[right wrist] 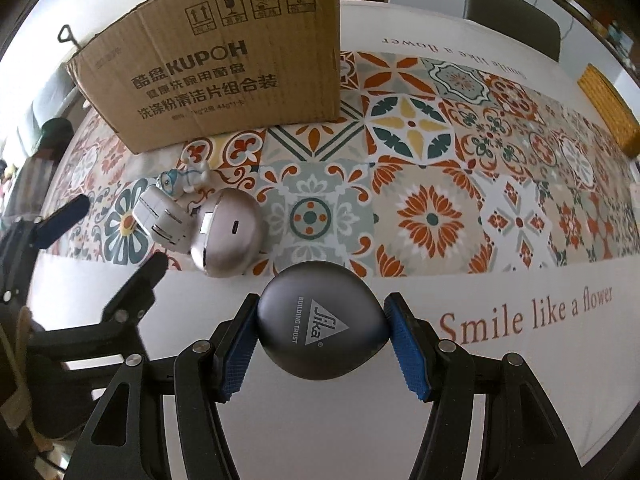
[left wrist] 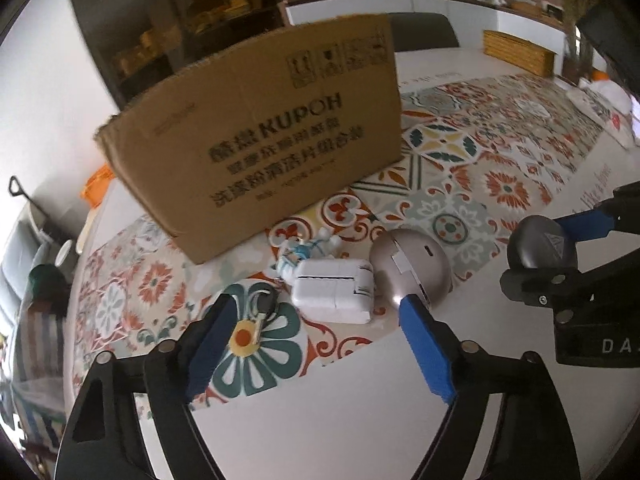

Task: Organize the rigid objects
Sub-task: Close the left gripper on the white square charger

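My right gripper (right wrist: 322, 336) is shut on a dark grey round case (right wrist: 320, 328) with a Sika logo, held just above the table; the case also shows in the left wrist view (left wrist: 540, 246). My left gripper (left wrist: 320, 332) is open and empty, low over the table. In front of it lie a white power adapter (left wrist: 334, 290), a silver round case (left wrist: 412, 270), a small astronaut figurine (left wrist: 306, 252) and a key (left wrist: 264, 312). A cardboard box (left wrist: 260, 140) stands behind them. In the right wrist view the left gripper (right wrist: 108, 232) is at the left beside the adapter (right wrist: 164, 220) and silver case (right wrist: 224, 236).
A patterned runner (right wrist: 440, 184) covers the white table (right wrist: 360, 440). A yellow wooden box (left wrist: 516, 52) sits at the far edge. A chair (right wrist: 512, 16) stands behind the table. A bottle (left wrist: 44, 304) stands at the left.
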`<state>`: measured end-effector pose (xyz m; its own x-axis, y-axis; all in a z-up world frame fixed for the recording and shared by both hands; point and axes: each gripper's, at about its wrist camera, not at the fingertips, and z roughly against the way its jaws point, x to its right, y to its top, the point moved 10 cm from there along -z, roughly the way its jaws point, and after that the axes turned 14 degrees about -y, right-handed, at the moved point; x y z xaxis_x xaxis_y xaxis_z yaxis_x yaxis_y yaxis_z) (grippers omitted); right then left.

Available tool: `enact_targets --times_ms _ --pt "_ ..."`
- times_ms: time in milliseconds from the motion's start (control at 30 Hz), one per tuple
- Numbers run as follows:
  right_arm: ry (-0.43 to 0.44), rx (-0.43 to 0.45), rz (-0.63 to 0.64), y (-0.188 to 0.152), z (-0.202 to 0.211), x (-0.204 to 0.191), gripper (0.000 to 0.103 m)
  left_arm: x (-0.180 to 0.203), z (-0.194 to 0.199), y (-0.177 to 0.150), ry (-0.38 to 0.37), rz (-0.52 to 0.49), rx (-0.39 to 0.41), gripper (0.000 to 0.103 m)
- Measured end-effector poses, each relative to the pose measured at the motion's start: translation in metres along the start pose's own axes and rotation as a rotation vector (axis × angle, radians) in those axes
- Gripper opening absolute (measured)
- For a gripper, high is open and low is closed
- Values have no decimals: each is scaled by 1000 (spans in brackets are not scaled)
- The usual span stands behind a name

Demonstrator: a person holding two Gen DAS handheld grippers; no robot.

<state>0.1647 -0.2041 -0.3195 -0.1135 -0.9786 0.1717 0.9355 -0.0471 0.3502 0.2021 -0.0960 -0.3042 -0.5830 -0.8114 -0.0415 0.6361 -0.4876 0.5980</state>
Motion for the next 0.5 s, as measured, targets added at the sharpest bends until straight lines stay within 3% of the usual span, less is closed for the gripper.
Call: enact_targets --times_ms 500 --pt "-12 -41 -25 -6 -14 -8 62 -3 -28 -5 -91 15 -14 55"
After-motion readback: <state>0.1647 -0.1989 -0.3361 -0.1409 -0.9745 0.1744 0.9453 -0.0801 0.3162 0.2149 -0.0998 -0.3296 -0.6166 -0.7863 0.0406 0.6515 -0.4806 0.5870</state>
